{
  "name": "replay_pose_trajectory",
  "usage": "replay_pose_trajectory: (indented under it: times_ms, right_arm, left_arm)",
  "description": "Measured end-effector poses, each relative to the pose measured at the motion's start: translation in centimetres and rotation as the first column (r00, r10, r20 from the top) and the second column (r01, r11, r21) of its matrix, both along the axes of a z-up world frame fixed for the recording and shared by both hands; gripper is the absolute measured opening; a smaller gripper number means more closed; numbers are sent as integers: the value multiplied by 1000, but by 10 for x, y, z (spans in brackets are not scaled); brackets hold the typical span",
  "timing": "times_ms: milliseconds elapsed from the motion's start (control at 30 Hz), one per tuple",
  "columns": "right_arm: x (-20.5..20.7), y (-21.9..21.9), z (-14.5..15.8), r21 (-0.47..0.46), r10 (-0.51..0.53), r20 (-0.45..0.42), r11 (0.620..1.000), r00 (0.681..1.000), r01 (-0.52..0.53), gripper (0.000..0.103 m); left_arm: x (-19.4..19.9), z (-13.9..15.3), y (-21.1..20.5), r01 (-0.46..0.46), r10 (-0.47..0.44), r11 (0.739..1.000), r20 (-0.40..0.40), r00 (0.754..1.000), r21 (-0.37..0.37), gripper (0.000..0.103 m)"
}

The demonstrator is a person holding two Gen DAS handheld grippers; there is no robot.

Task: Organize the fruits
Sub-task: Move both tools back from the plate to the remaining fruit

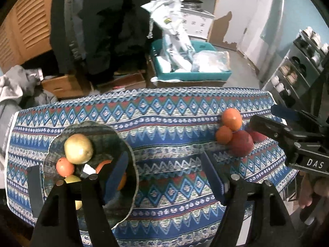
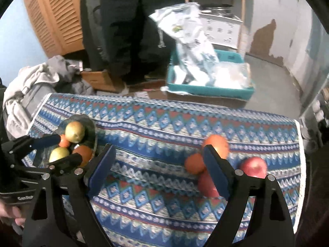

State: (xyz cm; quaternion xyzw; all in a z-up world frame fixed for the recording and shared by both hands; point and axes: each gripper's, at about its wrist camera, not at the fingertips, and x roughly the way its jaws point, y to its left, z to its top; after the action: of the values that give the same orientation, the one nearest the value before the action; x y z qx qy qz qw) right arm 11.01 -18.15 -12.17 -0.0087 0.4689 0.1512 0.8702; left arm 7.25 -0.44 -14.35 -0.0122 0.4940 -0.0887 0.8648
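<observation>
Between the pads of the right tool (image 2: 159, 171), only patterned cloth: jaws wide apart, nothing held, hovering over the surface (image 2: 164, 123) with its right finger overlapping the loose fruit. Just past that finger, a cluster touching one another: large orange (image 2: 218, 144), small orange (image 2: 194, 163), red apple (image 2: 206, 183), and a second red apple (image 2: 254, 166) a little to the right. Over at the left tool (image 1: 164, 177), jaws likewise parted and empty, left finger hanging above the dark bowl (image 1: 127, 148), already loaded with a yellow-green apple (image 1: 78, 149), a small orange and more fruit underneath. Likely next step: taking one loose piece across to the bowl. Best done by picking from the cluster's outer edge, probably the near red apple, straddling it at its widest part and coming down steeply so neighbours are not nudged off the cloth edge. Worth closing gently, lifting clear before crossing, and setting down in the bowl's free side, since the pile looks ready to roll.
</observation>
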Motion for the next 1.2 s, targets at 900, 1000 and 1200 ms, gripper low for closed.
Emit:
replay_pose_trajectory:
  times_ms: [900, 1000, 1200]
  right_arm:
    - [-15, -146, -4, -72, -224, 0, 972, 975, 223, 86]
    - [-17, -155, -5, -77, -236, -3, 969, 972, 235, 86]
    - [-12, -168, -14, -85, -251, -24, 965, 968, 249, 86]
  left_arm:
    - [14, 8, -110, 179, -180, 982, 13, 984, 61, 80]
    - [19, 8, -118, 189, -190, 980, 10, 982, 58, 80]
    - [27, -2, -130, 206, -205, 977, -12, 979, 57, 80]
